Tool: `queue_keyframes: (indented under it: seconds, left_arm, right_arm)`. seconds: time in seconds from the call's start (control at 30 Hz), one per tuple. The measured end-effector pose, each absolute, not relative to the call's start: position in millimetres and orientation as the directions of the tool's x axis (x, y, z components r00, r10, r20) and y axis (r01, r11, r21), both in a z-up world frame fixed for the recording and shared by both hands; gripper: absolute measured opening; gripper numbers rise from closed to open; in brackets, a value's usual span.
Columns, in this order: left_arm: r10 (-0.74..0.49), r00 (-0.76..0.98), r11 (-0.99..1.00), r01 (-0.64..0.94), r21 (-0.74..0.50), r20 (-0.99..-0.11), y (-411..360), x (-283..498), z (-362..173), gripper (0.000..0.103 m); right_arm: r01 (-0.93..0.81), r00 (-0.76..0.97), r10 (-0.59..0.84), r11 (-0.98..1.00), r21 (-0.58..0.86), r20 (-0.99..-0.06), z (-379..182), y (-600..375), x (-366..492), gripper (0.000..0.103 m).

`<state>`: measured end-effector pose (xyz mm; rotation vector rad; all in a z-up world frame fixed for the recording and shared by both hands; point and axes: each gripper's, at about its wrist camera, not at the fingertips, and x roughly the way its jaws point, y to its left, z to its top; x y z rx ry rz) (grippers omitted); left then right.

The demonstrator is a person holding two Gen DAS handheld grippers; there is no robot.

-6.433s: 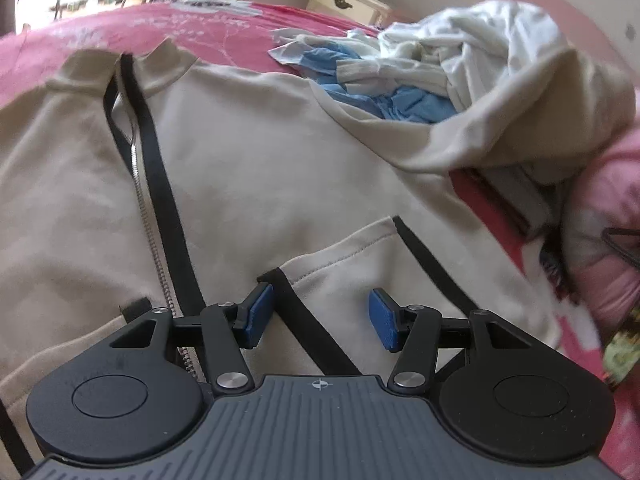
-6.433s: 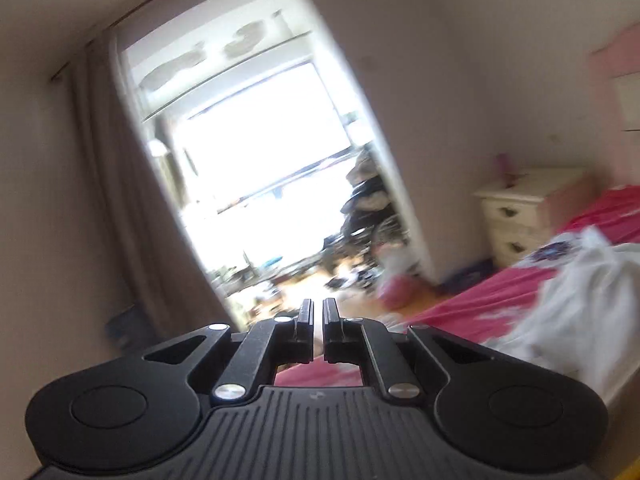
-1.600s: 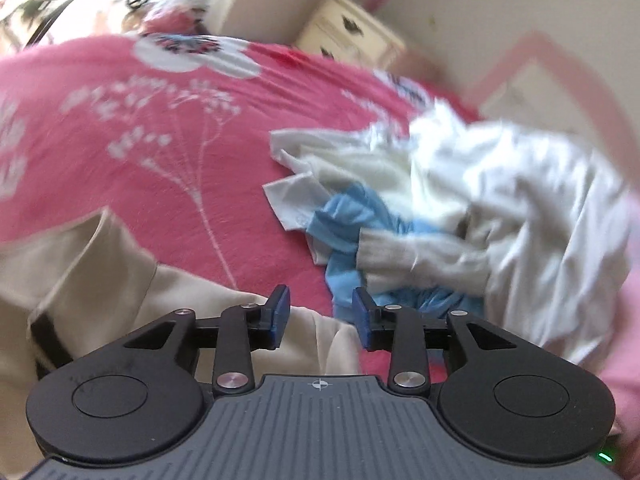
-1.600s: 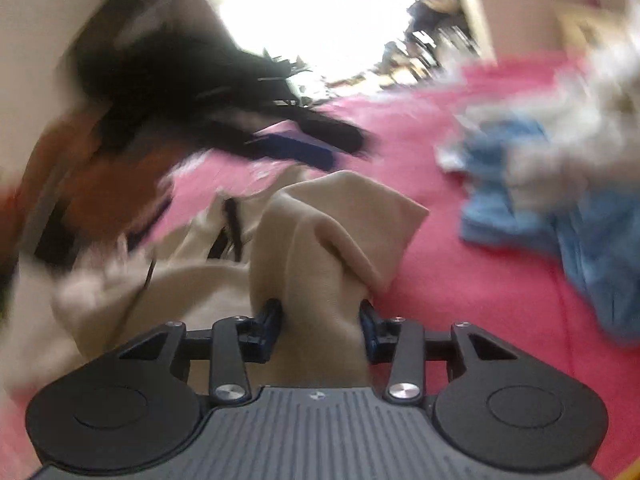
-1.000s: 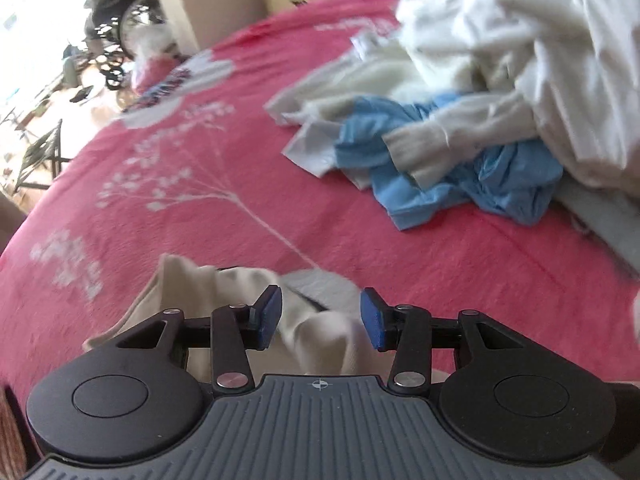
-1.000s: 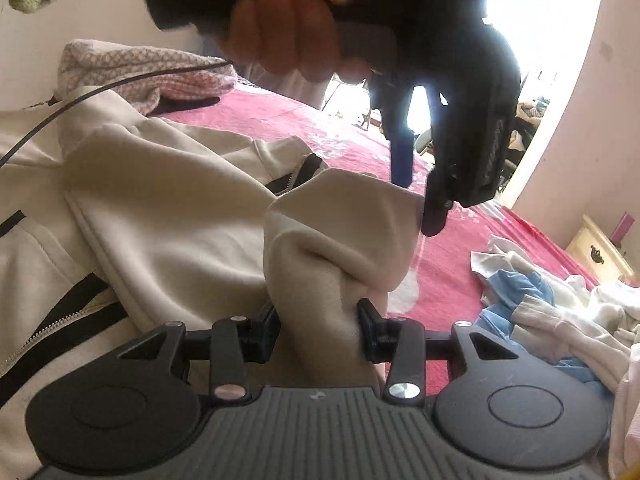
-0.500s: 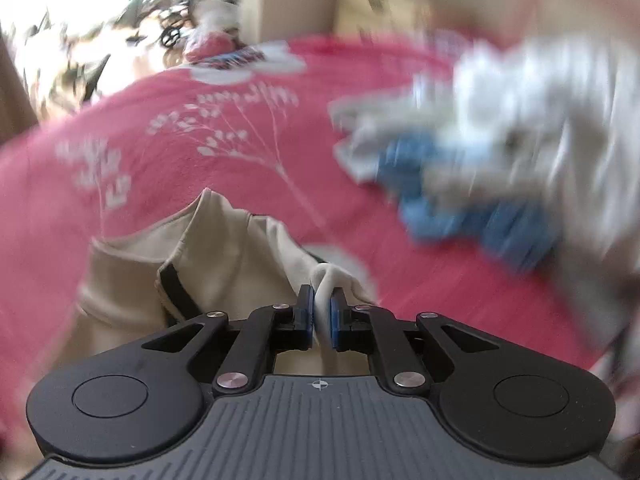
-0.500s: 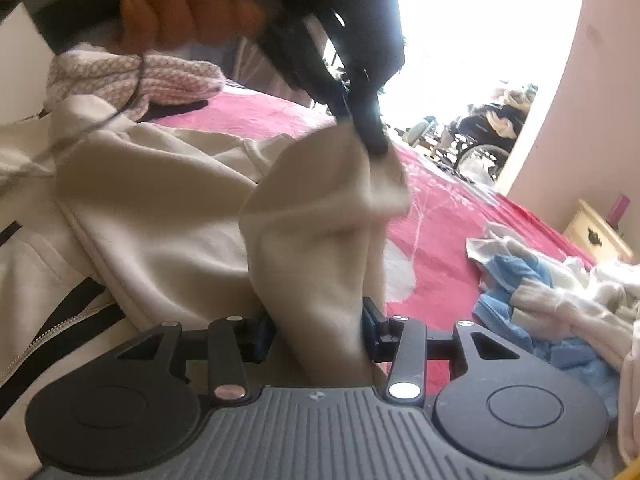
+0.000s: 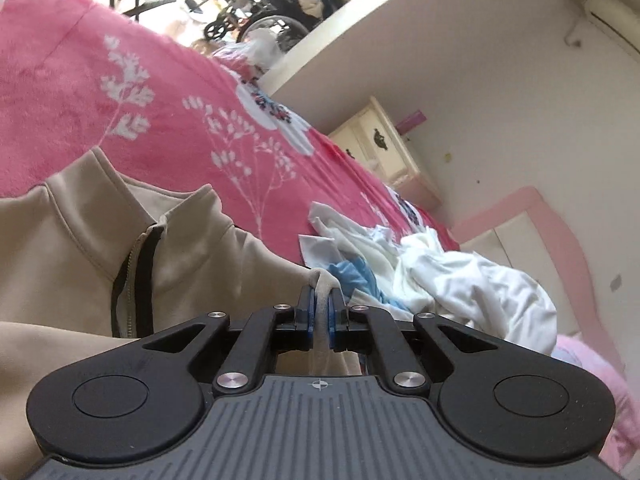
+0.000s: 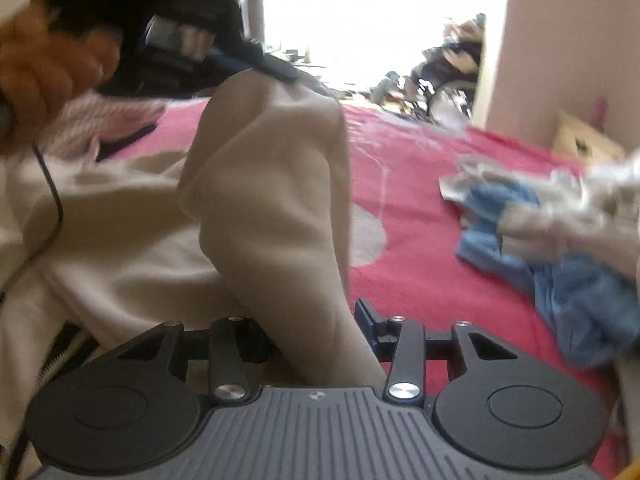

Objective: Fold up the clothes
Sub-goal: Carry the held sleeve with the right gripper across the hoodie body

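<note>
Each handheld gripper has a ribbed grey deck with a small crosshair mark at twelve o'clock, flanked by two round black housings with disc caps. On the left gripper (image 9: 320, 312), black linkage arms carry silver screws and blue pads. The right gripper (image 10: 316, 320) matches. A thin black cable (image 10: 52, 208) trails at nine o'clock.

- I've got open pink blanket (image 9: 168, 92) between the beige jacket (image 9: 68, 248) and the clothes pile (image 9: 452, 276).
- That pile blocks my right side; the nightstand (image 9: 384, 152) sits beyond.
</note>
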<state>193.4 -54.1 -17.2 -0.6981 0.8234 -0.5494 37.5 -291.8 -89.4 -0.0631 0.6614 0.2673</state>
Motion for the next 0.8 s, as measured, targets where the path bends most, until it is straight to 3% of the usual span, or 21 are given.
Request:
queue_keyframes:
  seconds: [0.2, 0.33, 0.43, 0.47, 0.53, 0.67, 0.8]
  left_arm:
    - [-0.732, 0.514, 0.610, 0.203, -0.766, -0.446, -128, 243, -28, 0.005]
    - [-0.690, 0.426, 0.687, 0.129, -0.715, -0.585, -185, 272, -74, 0.010]
    - [-0.671, 0.386, 0.698, 0.042, -0.714, -0.633, -193, 282, -101, 0.011]
    - [-0.672, 0.377, 0.692, 0.014, -0.722, -0.637, -194, 285, -108, 0.013]
    - [-0.718, 0.376, 0.620, -0.039, -0.784, -0.586, -187, 289, -107, 0.035]
    - [-0.753, 0.397, 0.541, -0.082, -0.837, -0.525, -179, 297, -93, 0.035]
    - [-0.736, 0.396, 0.582, -0.046, -0.812, -0.550, -169, 292, -70, 0.035]
  right_arm:
    - [-0.093, 0.752, 0.248, 0.957, 0.274, -0.611, -91, -338, 42, 0.045]
    - [0.034, 0.707, 0.290, 0.897, 0.441, -0.645, -106, -372, 40, 0.042]
    - [0.089, 0.702, 0.346, 0.825, 0.558, -0.623, -106, -401, 29, 0.045]
    - [0.100, 0.701, 0.355, 0.810, 0.578, -0.619, -105, -409, 25, 0.045]
    - [0.121, 0.705, 0.371, 0.777, 0.618, -0.604, -100, -424, 18, 0.048]
    - [0.138, 0.764, 0.354, 0.727, 0.673, -0.539, -77, -450, 10, 0.048]
    - [0.121, 0.801, 0.344, 0.709, 0.695, -0.490, -61, -454, 15, 0.048]
